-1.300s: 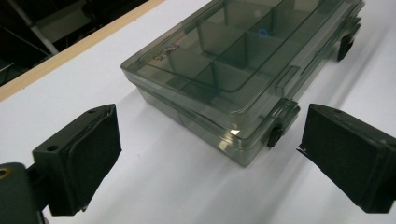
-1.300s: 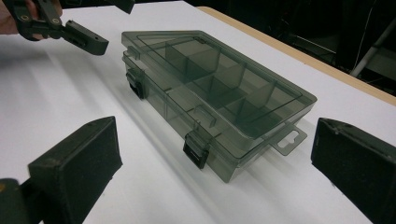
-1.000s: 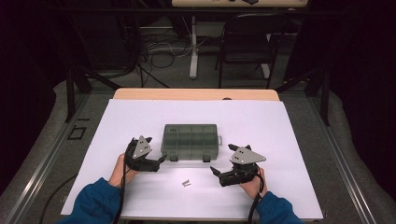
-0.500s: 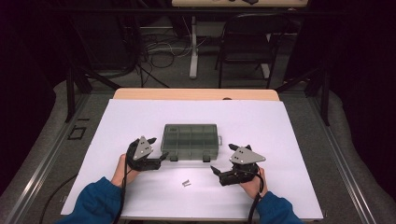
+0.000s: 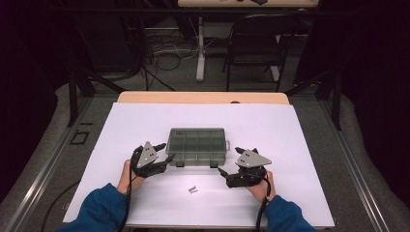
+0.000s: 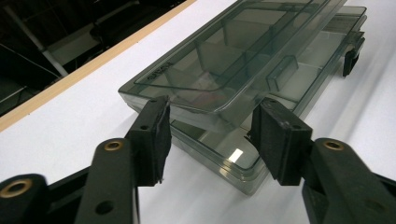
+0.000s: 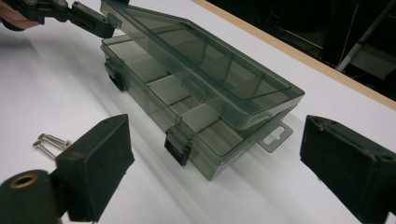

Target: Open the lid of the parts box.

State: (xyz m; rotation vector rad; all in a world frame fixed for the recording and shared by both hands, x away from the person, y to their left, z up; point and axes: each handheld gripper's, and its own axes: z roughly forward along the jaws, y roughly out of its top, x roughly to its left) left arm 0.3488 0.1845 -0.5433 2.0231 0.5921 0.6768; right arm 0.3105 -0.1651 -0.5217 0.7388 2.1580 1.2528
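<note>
A smoky clear compartment box lies mid-table, its lid tilted up off the base and both black latches hanging loose. My left gripper is at the box's left front corner. Its jaws have just been closing, and the pads now bear on the raised lid from both sides. That gripper also shows at the lid's far corner in the right gripper view. My right gripper stands open off the box's right front corner. Its jaws have just closed a little, with nothing between them.
Two small metal screws lie on the white sheet in front of the box, between the hands. The wooden table edge runs behind the sheet. A chair and cables stand on the floor beyond.
The left gripper's jaws have drawn in on the box's left corner. Both hands stay where they were, and the box and screws have not shifted.
</note>
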